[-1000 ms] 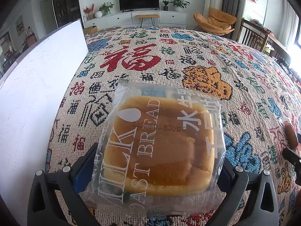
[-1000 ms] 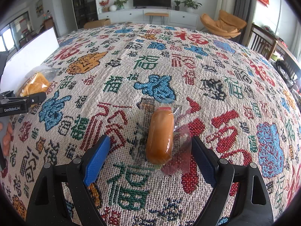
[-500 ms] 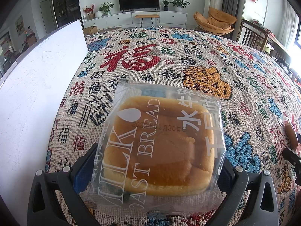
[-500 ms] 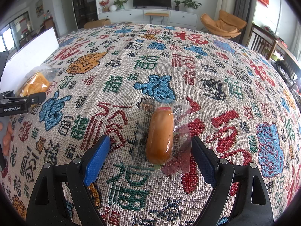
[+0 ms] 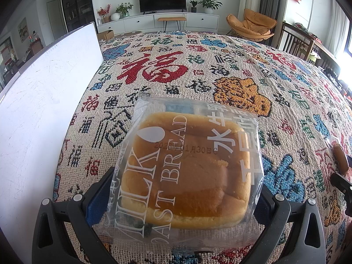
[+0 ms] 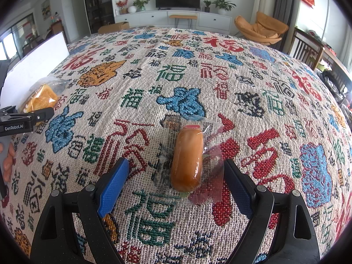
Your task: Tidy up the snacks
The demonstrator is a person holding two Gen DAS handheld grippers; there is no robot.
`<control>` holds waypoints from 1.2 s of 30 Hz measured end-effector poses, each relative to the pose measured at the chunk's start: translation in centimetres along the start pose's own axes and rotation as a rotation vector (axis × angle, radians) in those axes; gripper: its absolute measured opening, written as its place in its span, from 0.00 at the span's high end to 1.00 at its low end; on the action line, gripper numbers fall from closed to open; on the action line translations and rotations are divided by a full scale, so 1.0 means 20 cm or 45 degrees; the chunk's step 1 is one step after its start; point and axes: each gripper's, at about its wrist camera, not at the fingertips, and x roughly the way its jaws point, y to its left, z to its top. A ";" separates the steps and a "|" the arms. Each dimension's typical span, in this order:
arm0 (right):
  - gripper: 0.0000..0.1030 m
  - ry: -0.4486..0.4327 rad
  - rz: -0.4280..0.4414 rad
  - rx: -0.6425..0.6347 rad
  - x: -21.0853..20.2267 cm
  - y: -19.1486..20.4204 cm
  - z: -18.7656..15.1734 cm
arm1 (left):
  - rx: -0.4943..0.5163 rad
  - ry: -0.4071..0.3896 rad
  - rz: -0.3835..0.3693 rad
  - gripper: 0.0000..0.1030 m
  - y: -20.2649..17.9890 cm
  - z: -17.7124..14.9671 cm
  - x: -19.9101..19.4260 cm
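A milk toast bread in a clear wrapper (image 5: 187, 167) lies on the patterned tablecloth between the fingers of my left gripper (image 5: 182, 200). The jaws stand wide on either side of the pack; whether they touch it I cannot tell. The bread also shows far left in the right wrist view (image 6: 40, 98). A wrapped sausage (image 6: 187, 158) lies lengthwise between the open fingers of my right gripper (image 6: 176, 182), not touching them. It also shows at the right edge of the left wrist view (image 5: 340, 158).
A white board (image 5: 37, 101) stands along the left side of the table, close to the bread. The tablecloth (image 6: 198, 70) stretches far ahead. Chairs (image 6: 308, 50) stand at the table's right side.
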 end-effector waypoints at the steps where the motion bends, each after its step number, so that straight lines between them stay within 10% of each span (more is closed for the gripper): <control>1: 0.14 0.000 0.000 0.000 0.00 0.00 0.00 | 0.000 0.000 0.000 0.00 0.00 0.00 0.00; 25: 0.14 -0.001 0.011 0.009 0.00 -0.01 0.00 | -0.001 -0.002 -0.002 0.00 0.00 0.00 0.00; 31: 0.15 -0.035 0.496 0.393 -0.05 -0.33 0.00 | -0.001 -0.002 -0.002 0.00 0.00 0.00 0.00; 36: 0.15 0.125 0.478 0.551 -0.02 -0.51 0.05 | 0.001 0.002 -0.002 0.00 0.00 0.00 0.00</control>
